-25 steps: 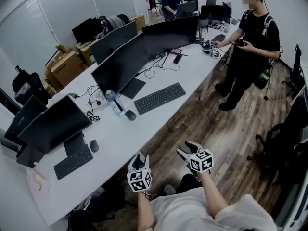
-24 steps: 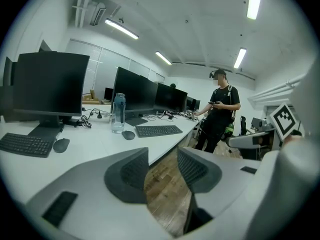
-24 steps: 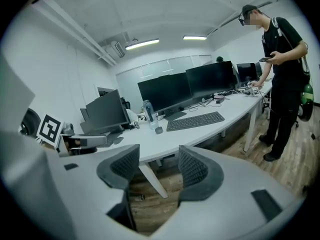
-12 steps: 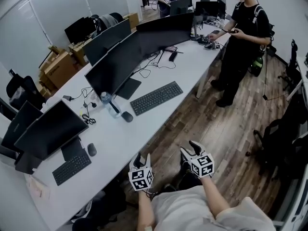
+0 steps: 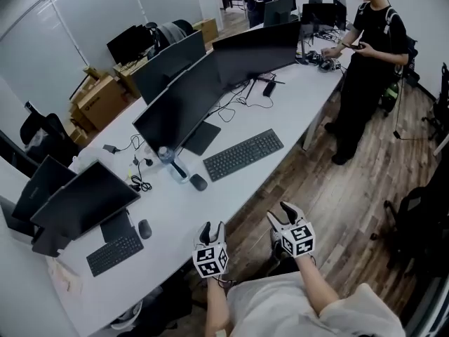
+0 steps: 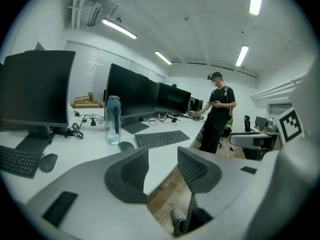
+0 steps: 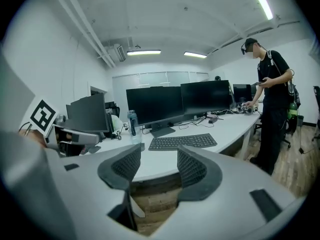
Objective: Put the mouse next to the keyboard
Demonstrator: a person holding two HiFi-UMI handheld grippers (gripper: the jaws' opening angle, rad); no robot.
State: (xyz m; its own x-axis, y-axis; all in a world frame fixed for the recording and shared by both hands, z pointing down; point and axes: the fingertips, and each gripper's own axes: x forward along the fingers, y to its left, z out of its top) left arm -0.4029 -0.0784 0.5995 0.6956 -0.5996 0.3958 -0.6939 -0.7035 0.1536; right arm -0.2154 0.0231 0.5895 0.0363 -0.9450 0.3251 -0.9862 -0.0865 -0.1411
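Note:
A dark mouse (image 5: 198,182) lies on the white desk (image 5: 175,209), next to a water bottle (image 5: 168,159) and left of the black keyboard (image 5: 243,154). In the left gripper view the mouse (image 6: 126,146) sits beyond the jaws, with the keyboard (image 6: 161,138) to its right. My left gripper (image 5: 210,229) hovers off the desk's front edge, open and empty. My right gripper (image 5: 278,214) is over the wooden floor, also open and empty. It faces the keyboard (image 7: 182,142).
A second mouse (image 5: 144,228) and small keyboard (image 5: 115,252) lie at the desk's left, below a monitor (image 5: 81,201). Large monitors (image 5: 184,100) line the desk's back. A person (image 5: 368,62) stands at the far right end. Office chairs (image 5: 421,223) stand on the right.
The head view has shifted slightly, so the desk sits a bit lower and further right in it. Both grippers stay low at the desk's front edge, empty.

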